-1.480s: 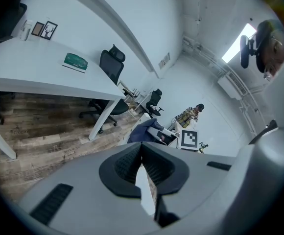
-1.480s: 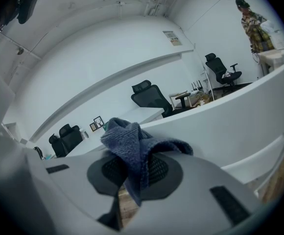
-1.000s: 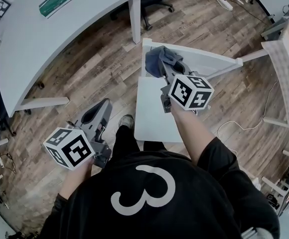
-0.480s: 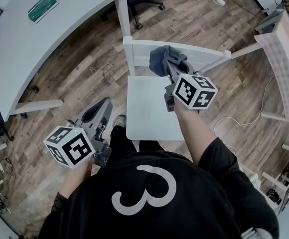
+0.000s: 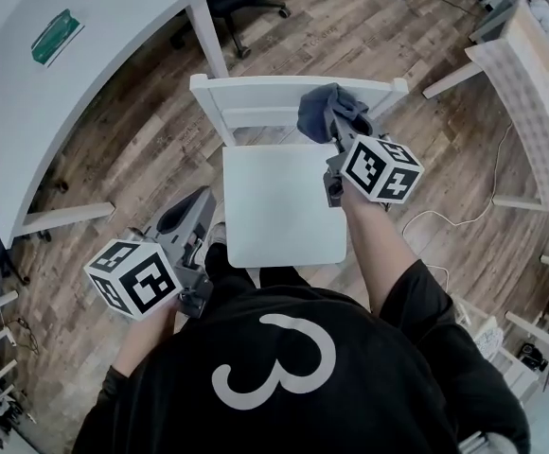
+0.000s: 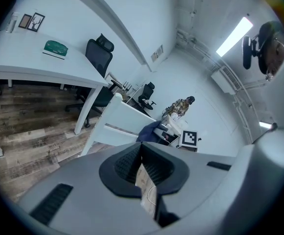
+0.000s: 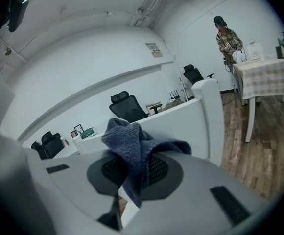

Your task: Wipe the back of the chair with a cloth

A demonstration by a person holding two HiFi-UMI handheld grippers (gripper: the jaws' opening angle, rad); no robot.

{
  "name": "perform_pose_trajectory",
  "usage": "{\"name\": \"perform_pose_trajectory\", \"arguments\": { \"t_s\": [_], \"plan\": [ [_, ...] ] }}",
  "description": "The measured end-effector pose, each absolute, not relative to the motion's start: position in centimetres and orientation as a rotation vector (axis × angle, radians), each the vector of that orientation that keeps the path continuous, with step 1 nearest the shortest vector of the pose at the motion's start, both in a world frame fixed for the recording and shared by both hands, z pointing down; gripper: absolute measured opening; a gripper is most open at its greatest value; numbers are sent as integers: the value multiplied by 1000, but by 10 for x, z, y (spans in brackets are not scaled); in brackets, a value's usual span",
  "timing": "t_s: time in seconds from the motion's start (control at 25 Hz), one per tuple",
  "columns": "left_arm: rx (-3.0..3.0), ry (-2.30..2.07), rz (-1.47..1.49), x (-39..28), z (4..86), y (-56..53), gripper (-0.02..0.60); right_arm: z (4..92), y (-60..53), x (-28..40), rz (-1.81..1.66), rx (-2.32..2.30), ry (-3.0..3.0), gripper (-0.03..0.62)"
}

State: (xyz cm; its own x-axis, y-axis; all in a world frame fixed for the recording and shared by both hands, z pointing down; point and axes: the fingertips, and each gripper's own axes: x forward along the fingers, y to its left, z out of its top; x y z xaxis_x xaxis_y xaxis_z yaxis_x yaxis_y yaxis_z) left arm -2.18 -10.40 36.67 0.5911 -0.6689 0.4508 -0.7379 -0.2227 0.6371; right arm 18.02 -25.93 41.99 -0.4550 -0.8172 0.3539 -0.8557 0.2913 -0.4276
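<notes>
Nearest the camera, the left gripper (image 5: 185,219) hangs low at the left, off the chair's near-left corner. Its own view shows the jaws together with nothing between them (image 6: 142,166). Beyond it stands the white wooden chair (image 5: 279,206), its seat bare. Over the seat's far-right corner, the right gripper (image 5: 336,129) is clamped on a crumpled blue-grey cloth (image 5: 322,110). The cloth lies against the right part of the chair's top rail. The right gripper view shows the cloth (image 7: 132,143) bunched between the pads and spilling over them, with the rail just behind. Farther left is a white desk (image 5: 95,74) carrying a green book (image 5: 52,35). Only the right gripper view shows a standing person (image 7: 227,35) far right, beside a checked-cloth table (image 7: 267,65).
</notes>
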Motion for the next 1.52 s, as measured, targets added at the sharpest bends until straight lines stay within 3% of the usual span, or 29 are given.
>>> {"name": "perform_pose_trajectory", "arguments": {
  "t_s": [0.44,0.84,1.2,1.52],
  "plan": [
    [1968,-1084,142,4,368,-99,14,421,-261,264,921,1803,-2382,49],
    [1961,-1083,168,-9,369,-93,14,421,-261,273,948,1862,-2377,49],
    [1965,-1037,165,-36,373,-104,14,411,-251,254,905,1910,-2366,49],
    [1977,-1012,152,-74,372,-119,14,405,-236,178,863,1792,-2456,49]
  ]
}}
